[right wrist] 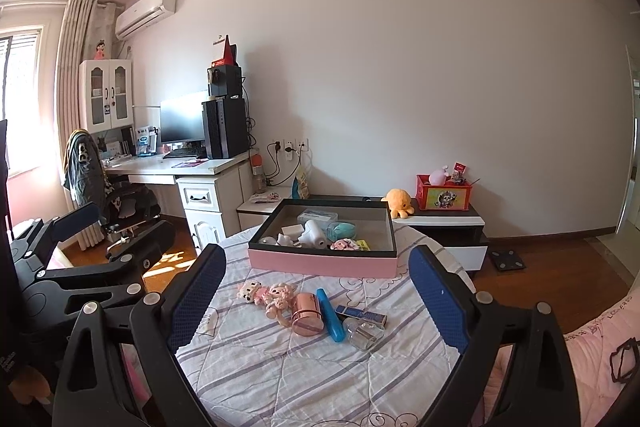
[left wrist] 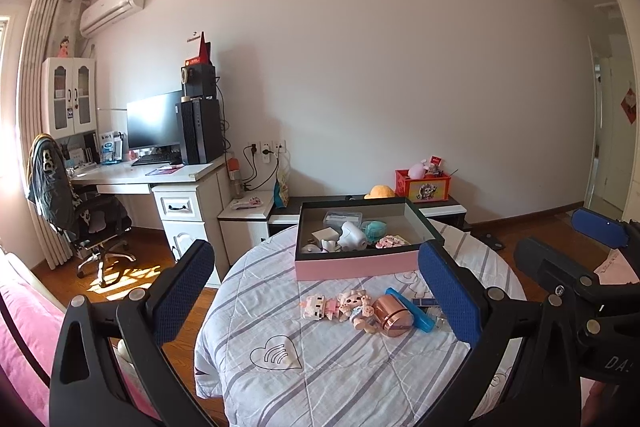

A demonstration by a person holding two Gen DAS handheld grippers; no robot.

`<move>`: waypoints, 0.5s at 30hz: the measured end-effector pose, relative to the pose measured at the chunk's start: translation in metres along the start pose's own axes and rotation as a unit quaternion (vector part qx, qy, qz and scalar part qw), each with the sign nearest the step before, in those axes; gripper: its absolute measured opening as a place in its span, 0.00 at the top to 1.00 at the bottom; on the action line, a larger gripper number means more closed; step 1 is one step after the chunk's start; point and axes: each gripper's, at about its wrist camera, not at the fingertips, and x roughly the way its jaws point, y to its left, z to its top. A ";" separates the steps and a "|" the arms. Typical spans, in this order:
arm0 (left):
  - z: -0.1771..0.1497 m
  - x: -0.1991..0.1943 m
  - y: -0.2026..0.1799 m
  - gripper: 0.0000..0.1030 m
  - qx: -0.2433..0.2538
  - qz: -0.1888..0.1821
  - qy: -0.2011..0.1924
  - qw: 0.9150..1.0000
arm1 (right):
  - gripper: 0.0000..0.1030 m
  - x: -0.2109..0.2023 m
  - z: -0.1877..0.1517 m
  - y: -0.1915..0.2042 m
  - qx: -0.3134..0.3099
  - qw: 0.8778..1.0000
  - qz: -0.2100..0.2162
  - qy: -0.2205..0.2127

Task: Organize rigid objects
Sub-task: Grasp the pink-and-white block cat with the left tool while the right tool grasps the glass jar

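We hold both tongs over a round table (left wrist: 320, 367) w/ a striped quilt cover. Left gripper (left wrist: 316, 297) is spread wide, nothing btwn the pads; right gripper (right wrist: 316, 301) likewise spread wide and empty. From the right wrist view, the left tool sits at 9 o'clock, apart from ours.

Loose items lie in a cluster on the cloth, framed btwn the pads in both views, none touched. In the left view: pink block toy (left wrist: 319, 307) at the 9 o'clock end, small doll (left wrist: 357, 308) touching it, rose-gold cylinder (left wrist: 394, 315) on its side next, blue case (left wrist: 412, 311) at 3 o'clock, just beside the right-hand pad. In the right view the clear glass bottle (right wrist: 363, 333) lies at 4 o'clock of the cylinder, and a dark blue flat box (right wrist: 361, 313) sits just behind it, touching the blue case.

Pink tray (left wrist: 356, 265) w/ dark rim stands at 12 o'clock of the cluster, near it but apart. Inside: white gadget (left wrist: 353, 235), teal object (left wrist: 374, 229), clear lidded container (left wrist: 343, 217), pink piece (left wrist: 392, 241), a yellow packet (right wrist: 363, 245).

Writing: "DA" shows on the right tool's body at the edge of the left view; text on the flat box is too small to read. Red box (right wrist: 443, 195) on the low cabinet carries a cartoon print, no legible words.
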 end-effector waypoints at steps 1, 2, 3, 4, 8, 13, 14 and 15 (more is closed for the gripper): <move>-0.001 0.004 0.000 0.00 0.000 -0.001 0.004 1.000 | 0.09 0.003 0.000 0.000 0.000 1.000 0.000 0.004; -0.002 0.007 -0.001 0.00 0.001 -0.002 0.008 1.000 | 0.09 0.006 -0.002 0.000 0.001 1.000 0.000 0.009; -0.005 0.013 -0.001 0.00 0.001 -0.003 0.014 1.000 | 0.09 0.010 -0.003 -0.001 0.001 1.000 0.000 0.013; -0.006 0.018 -0.001 0.00 0.001 -0.005 0.019 1.000 | 0.09 0.015 -0.005 -0.002 0.001 1.000 0.000 0.018; -0.022 0.044 -0.002 0.00 0.002 -0.018 0.054 0.998 | 0.09 0.039 -0.018 -0.008 0.004 0.999 0.003 0.048; -0.056 0.085 -0.001 0.00 0.007 -0.045 0.124 0.991 | 0.09 0.078 -0.046 -0.019 0.012 0.995 0.006 0.102; -0.063 0.093 -0.001 0.00 0.010 -0.045 0.138 0.989 | 0.09 0.088 -0.052 -0.021 0.015 0.993 0.006 0.115; -0.071 0.100 0.000 0.00 0.012 -0.043 0.149 0.988 | 0.09 0.095 -0.058 -0.023 0.016 0.992 0.006 0.127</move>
